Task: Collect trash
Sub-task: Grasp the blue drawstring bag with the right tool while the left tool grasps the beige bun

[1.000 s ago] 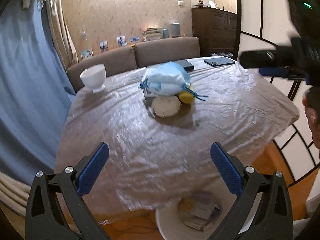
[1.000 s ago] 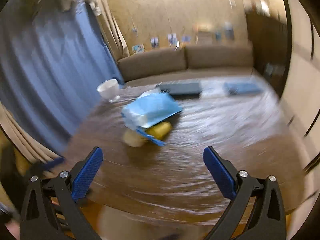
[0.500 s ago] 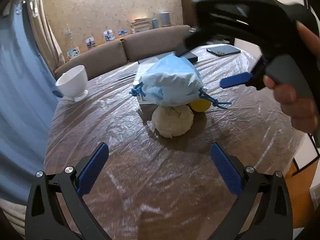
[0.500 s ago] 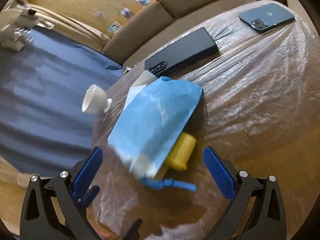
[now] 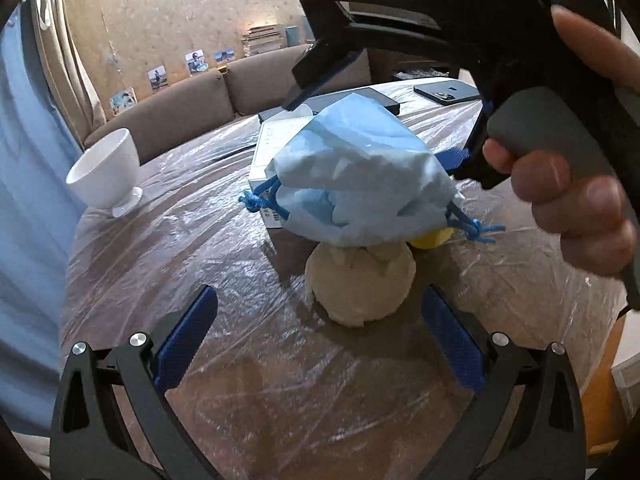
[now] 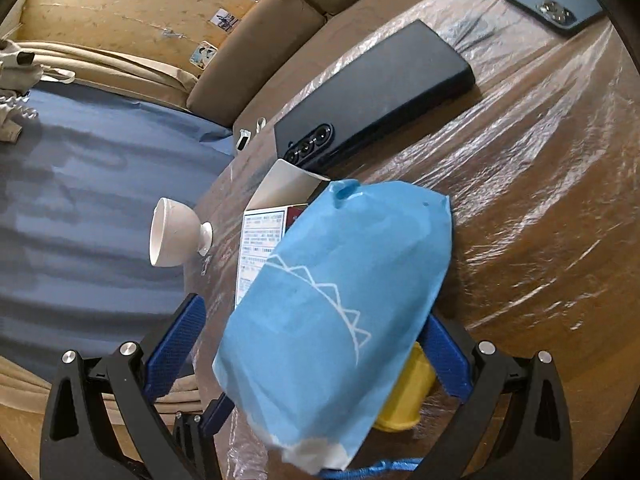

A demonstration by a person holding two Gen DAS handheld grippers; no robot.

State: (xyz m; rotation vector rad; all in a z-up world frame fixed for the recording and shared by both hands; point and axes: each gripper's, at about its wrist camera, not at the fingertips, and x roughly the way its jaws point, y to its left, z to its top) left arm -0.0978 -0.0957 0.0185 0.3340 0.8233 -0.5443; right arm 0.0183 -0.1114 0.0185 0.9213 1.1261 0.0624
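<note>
- Two grippers are at work over a round table covered in clear plastic film, and both are closing in on the same small heap near its middle.
- The heap is a light blue drawstring bag lying on top of a white carton, with a beige paper wad in front of it and a yellow object tucked under its right side.
- The left gripper is spread wide and holds nothing; the paper wad sits on the table just ahead of it, roughly between the lines of its two blue pads.
- The right gripper is also wide open and empty, straddling the blue bag from above; the bag fills the gap between its fingers, but no pad is pressed against it.
- A hand grips the handle of the right gripper, seen at the right of the left wrist view.
- A white footed bowl, a dark flat box and a phone stand apart from the heap and look like things to leave alone.
- Step in hand, as I judge it: the reach for the first piece of trash, with nothing picked up yet.
- Next, the right gripper would need to come down and squeeze on the soft bag; the cloth will crumple, so a deep, firm bite is wise.
- The left gripper could push forward and close on the paper wad.
</note>
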